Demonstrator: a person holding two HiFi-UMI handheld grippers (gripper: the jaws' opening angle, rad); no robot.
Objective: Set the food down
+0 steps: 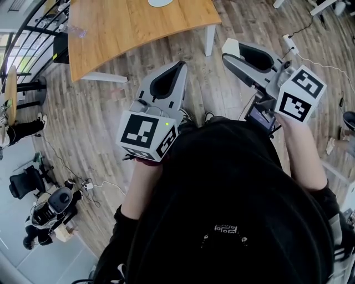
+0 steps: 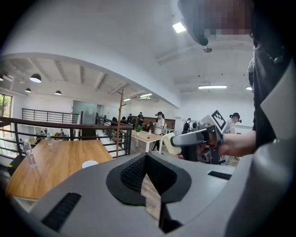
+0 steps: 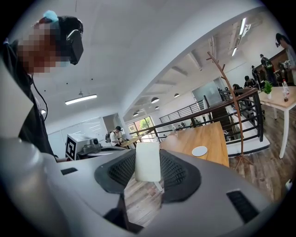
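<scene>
- i am watching a black metal railing (image 1: 25,33) running down the far left, with grey-brown plank floor (image 1: 100,122) spreading under everything.
- the left gripper (image 1: 181,65) is sitting clenched with nothing in it, its ribbed black pads meeting at the tips.
- the smooth wooden table (image 1: 133,28) is standing ahead, bearing a round white plate (image 1: 161,2) that the head view's top edge is cutting off.
- the right gripper (image 1: 227,50) is grasping the food (image 3: 147,162), a flat, pale, round-cornered slab on a thin stick, in the air near the table's corner.
- the person's black top (image 1: 233,211) is hiding the floor below, and i am failing to make out the food in the head view.
</scene>
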